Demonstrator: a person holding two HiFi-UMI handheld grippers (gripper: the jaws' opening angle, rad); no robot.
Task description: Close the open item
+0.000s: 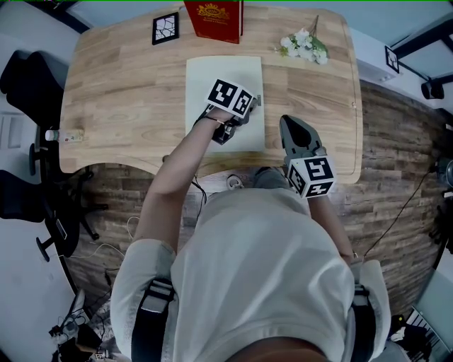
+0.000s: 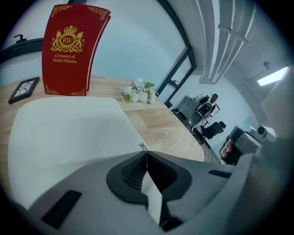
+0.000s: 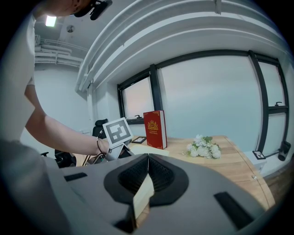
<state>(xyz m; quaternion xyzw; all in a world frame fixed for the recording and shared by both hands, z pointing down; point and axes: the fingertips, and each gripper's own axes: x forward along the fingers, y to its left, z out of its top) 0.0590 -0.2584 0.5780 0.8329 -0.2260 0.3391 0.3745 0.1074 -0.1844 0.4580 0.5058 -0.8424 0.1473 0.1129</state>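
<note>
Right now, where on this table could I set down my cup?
The widest bare tabletop lies left of the cream flat case, out to the small bottle. Another patch lies right of it, between the white flowers and the right tongs. Crowded: the back edge, by the red book.

Cream rectangular case (image 1: 207, 74) flat on wooden table (image 1: 120, 92) centre, lid down, small metal clasp (image 1: 258, 100) on right edge.

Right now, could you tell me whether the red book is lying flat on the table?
No, the red book stands upright on the wooden table.
</note>
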